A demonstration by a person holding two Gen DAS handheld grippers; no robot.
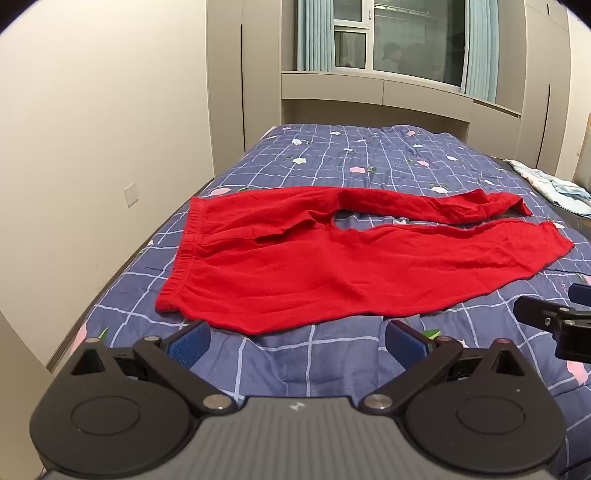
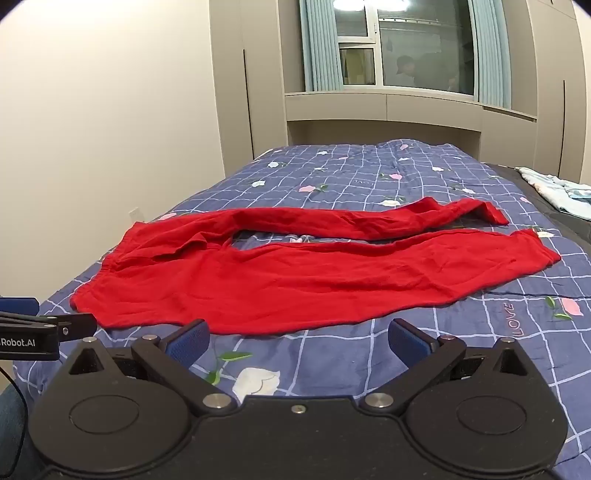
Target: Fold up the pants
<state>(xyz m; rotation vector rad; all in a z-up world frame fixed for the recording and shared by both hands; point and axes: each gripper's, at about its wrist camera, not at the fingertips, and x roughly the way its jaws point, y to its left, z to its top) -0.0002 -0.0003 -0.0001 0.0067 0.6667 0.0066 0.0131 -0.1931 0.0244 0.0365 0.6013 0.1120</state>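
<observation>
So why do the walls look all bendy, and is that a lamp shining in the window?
Left wrist view: the fisheye lens bends the wall and darkens the corners; the red pants look sharp. Right wrist view: same bending, and a bright glare on the window, probably a ceiling light's reflection.

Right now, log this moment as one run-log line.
stage: pre-grasp | red pants flat on bed quilt, unfolded | left gripper open, empty | right gripper open, empty
</observation>
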